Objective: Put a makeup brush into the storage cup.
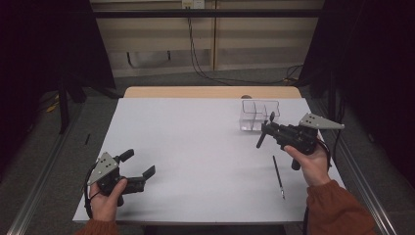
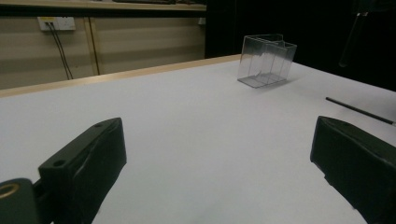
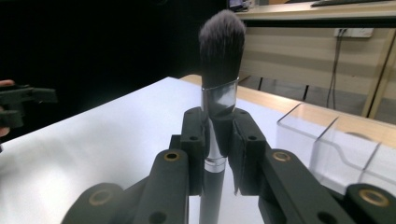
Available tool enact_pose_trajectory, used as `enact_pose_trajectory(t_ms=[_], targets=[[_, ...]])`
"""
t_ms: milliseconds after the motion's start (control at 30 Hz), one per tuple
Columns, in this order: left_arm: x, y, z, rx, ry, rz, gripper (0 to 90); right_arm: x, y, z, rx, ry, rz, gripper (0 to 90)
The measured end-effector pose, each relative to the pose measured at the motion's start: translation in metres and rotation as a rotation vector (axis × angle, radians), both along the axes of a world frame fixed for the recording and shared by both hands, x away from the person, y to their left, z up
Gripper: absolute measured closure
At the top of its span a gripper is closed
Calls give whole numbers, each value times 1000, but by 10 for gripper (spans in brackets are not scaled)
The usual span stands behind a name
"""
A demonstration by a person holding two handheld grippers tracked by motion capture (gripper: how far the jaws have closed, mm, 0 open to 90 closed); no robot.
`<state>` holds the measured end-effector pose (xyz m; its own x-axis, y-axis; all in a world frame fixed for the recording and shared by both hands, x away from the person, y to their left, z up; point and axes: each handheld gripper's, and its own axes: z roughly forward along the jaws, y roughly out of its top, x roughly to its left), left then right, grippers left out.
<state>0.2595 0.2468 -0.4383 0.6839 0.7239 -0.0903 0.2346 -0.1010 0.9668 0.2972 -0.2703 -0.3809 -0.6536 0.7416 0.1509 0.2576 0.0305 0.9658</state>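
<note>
Right claw [image 3: 218,140] pinches the makeup brush [image 3: 219,74] upright between its pads, bristles above.

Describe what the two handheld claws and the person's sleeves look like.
Both claws, left claw and right claw, are matte black with two blocky jaws, brass-coloured pivot rings and small screw holes. Each carries a grey three-cornered plate with dark holes on top, and a black cable trails from each. The sleeves are rust-orange knit.

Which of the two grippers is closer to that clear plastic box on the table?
The right gripper, holding a makeup brush, sits just beside the clear box. The left gripper is far across the table, near its front left corner.
</note>
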Motion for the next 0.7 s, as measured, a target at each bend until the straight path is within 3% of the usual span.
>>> enact_pose_trajectory(t_ms=[200,700], targets=[[1,0,0,7,7,1,35,13,-8,4,12,12,-38,776],[0,-5,-1,23,9,-6,35,36,-26,21,0,-19,-104,777]])
